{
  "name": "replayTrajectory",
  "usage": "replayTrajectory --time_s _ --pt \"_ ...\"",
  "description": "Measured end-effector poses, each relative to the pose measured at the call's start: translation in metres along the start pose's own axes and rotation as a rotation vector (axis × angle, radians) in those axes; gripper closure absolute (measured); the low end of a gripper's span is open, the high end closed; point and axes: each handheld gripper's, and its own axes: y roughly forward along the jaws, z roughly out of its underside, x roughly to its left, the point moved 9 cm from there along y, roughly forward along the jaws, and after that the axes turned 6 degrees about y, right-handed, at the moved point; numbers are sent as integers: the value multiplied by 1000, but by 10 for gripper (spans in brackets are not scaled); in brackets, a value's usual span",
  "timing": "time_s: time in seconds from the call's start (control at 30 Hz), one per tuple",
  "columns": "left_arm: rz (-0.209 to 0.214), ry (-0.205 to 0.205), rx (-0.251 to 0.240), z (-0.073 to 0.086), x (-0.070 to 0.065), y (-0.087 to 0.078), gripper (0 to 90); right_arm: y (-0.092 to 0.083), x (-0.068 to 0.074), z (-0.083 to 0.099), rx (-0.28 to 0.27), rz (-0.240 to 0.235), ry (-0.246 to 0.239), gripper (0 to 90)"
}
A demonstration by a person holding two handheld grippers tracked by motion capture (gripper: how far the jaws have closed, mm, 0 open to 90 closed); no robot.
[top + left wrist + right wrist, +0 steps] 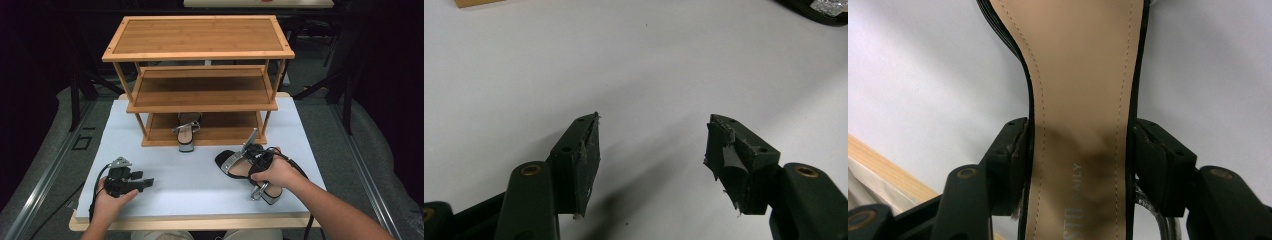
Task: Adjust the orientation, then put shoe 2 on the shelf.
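High view: set above the near side, faced forward and down; the whole white table [200, 170] is seen.
Left gripper view: held low and close over the table.
Right gripper view: very close on the sandal [1083, 100].
Shared: table surface; sandal [235, 167].

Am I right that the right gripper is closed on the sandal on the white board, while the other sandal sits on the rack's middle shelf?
Not quite: the other sandal sits on the bottom shelf of the wooden rack, not the middle one, as the high view shows. The rest holds: the right gripper is closed across the sandal on the white board.
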Motion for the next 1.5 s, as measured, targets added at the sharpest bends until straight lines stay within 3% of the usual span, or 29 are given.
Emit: replayTrajectory --time_s 0.13,0.17,0.23,0.37,0.63,0.73,0.83,0.87,0.9,1.07,1.33,1.5 --pt "2 -1 8 1 0 1 385 0 0 2 -9 -6 -23 420" --pt "3 -2 8 1 0 1 385 -1 -1 3 -10 8 -19 420" --pt "5 -2 10 1 -1 2 385 0 0 4 -27 -19 -18 420" --pt "5 -3 10 1 -1 2 385 -1 -2 7 -30 9 3 421" --pt "8 -5 10 1 -1 2 385 -2 -1 8 -67 -6 18 423" --pt "8 -6 9 2 -1 2 384 -5 -2 8 -71 -14 27 423" --pt "8 -5 11 2 -1 2 385 -8 -1 9 -76 -61 41 424" --pt "8 -9 7 1 -1 2 385 -9 -4 9 -78 -14 42 423" --pt "7 -11 7 1 0 2 385 -10 -4 8 -87 -12 44 424" --pt "15 -15 13 2 -1 4 384 -16 -2 3 -135 -82 62 424" --pt "18 -17 14 3 0 4 385 -23 -1 -19 -204 -68 90 423" --pt "24 -18 13 2 0 4 384 -26 -2 -37 -220 -52 109 423"
